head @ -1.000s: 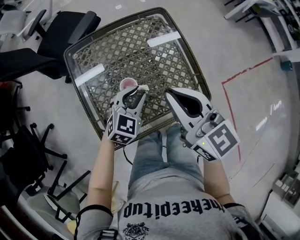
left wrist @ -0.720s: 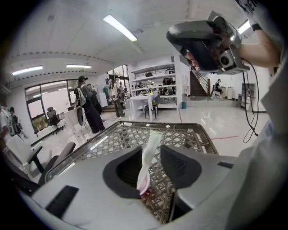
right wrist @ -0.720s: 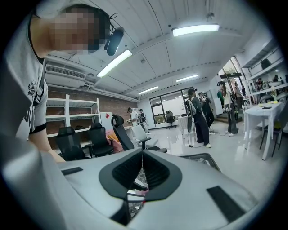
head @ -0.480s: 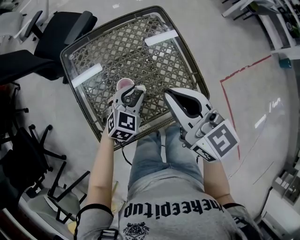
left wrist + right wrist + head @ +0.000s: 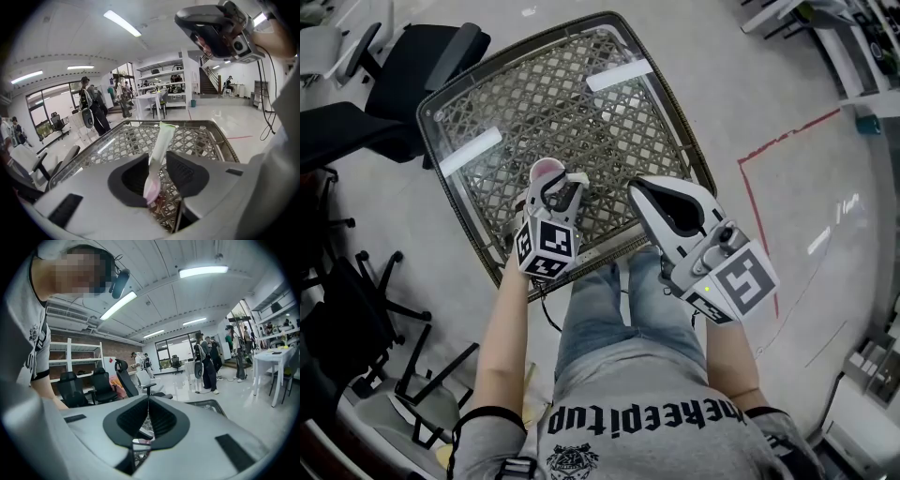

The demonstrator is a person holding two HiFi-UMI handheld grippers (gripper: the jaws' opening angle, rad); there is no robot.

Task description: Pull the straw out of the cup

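A pink cup stands on the wicker table's glass top, near the front left. A wide pale straw sticks up out of it, leaning away from me. My left gripper hangs over the cup, pointing down. Its jaws are closing with the straw between them, and a thin gap still shows beside the straw. The cup's pink shows low between the jaws. My right gripper hovers over the table's front edge, shut and holding nothing; its pads meet.
Black office chairs stand left of the table. Red tape marks the floor at the right. People and white desks are far off in the room. My knees sit just under the table's near rim.
My left gripper has sunk a little over the cup, with the straw staying between its jaws. The right gripper has kept still.
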